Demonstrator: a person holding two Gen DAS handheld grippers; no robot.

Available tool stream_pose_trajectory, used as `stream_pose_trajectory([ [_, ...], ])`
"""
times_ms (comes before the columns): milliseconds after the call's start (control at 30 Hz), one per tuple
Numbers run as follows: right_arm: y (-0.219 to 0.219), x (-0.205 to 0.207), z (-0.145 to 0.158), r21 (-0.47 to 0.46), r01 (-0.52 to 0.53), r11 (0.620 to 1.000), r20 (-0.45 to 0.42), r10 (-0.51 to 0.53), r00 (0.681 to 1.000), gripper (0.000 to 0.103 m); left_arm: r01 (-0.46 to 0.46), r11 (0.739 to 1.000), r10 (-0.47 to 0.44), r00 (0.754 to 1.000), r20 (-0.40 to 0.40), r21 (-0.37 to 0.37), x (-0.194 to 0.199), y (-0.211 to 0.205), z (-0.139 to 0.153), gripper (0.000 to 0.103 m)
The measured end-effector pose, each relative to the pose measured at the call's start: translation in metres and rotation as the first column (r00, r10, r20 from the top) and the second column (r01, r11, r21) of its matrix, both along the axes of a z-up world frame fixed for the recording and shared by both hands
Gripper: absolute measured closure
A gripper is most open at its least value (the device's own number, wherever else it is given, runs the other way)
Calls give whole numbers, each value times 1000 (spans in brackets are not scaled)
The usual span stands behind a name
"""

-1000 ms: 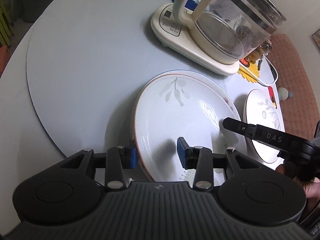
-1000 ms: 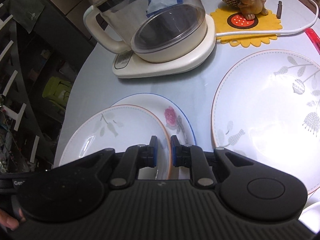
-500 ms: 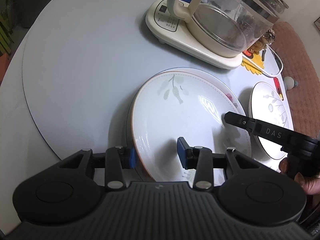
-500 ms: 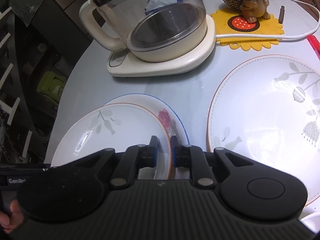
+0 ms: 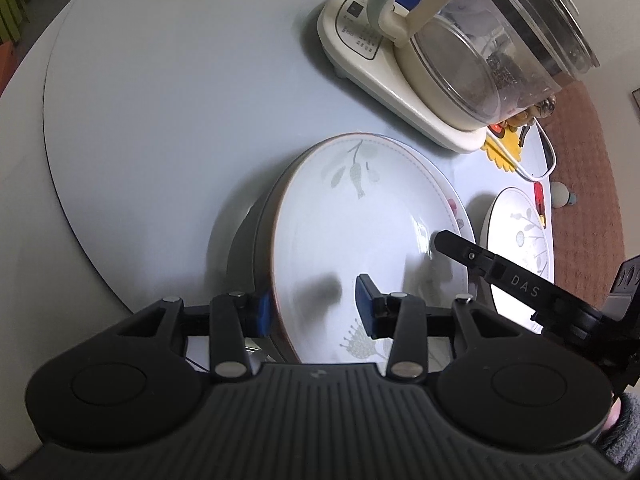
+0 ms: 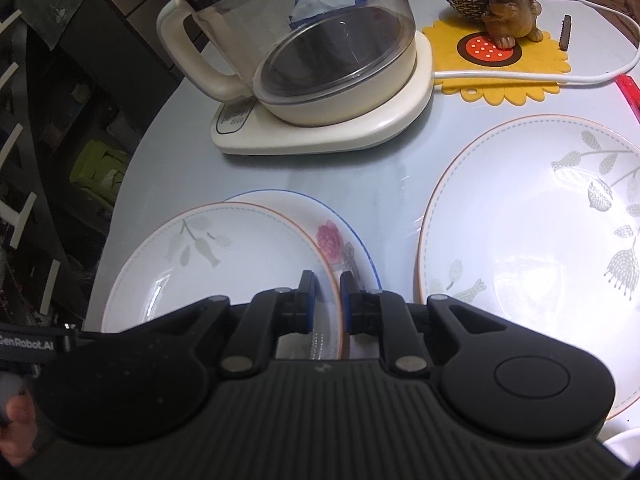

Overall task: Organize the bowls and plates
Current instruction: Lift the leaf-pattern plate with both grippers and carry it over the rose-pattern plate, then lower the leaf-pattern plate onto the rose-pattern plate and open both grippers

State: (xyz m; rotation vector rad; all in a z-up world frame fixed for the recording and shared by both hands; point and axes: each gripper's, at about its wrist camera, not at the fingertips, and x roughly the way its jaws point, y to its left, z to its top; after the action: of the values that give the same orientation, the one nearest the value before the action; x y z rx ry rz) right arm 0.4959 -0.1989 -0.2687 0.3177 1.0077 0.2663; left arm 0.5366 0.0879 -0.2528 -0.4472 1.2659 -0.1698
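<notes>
Both jaws astride opposite rims of the leaf-patterned plate (image 5: 360,240).

The leaf-pattern plate (image 5: 360,232) now tilts steeper, its left rim lifted higher, and the right gripper (image 6: 326,300) sits slightly more apart.

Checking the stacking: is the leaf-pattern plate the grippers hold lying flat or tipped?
Tipped. In the left wrist view the leaf-pattern plate shows its dark underside, one edge raised over the rose plate.
</notes>
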Motion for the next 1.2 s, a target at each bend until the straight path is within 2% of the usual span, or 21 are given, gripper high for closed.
stream_pose_trajectory([
  [133, 1, 1, 1, -12, -11, 1000, 0, 11, 1000, 86, 10, 1000, -11, 1000, 1, 7, -6, 0, 4, 57],
  [300, 5, 3, 4, -38, -28, 999, 3, 28, 1000, 86, -19, 1000, 19, 1000, 6, 20, -14, 3, 9, 57],
  [333, 6, 3, 4, -43, -33, 999, 5, 34, 999, 86, -28, 999, 28, 1000, 7, 22, -16, 4, 9, 60],
  [433, 7, 4, 6, -65, -43, 997, 8, 43, 999, 86, -38, 998, 37, 999, 25, 54, -22, 5, 10, 81],
  [567, 6, 4, 7, -68, -42, 997, -2, 42, 999, 86, -46, 996, 42, 998, 43, 80, -23, 5, 8, 89],
  [900, 10, 1, 10, -121, -45, 992, -12, 44, 999, 86, 16, 985, -31, 996, 85, 170, -13, -2, 10, 90],
  [1100, 12, -3, 11, -134, -7, 991, -15, 5, 1000, 86, 7, 982, -24, 996, 84, 190, -8, -9, 10, 89],
  [1200, 7, -6, 12, -111, 19, 994, -32, -22, 999, 85, -8, 983, -6, 997, 79, 182, -7, -10, 9, 89],
])
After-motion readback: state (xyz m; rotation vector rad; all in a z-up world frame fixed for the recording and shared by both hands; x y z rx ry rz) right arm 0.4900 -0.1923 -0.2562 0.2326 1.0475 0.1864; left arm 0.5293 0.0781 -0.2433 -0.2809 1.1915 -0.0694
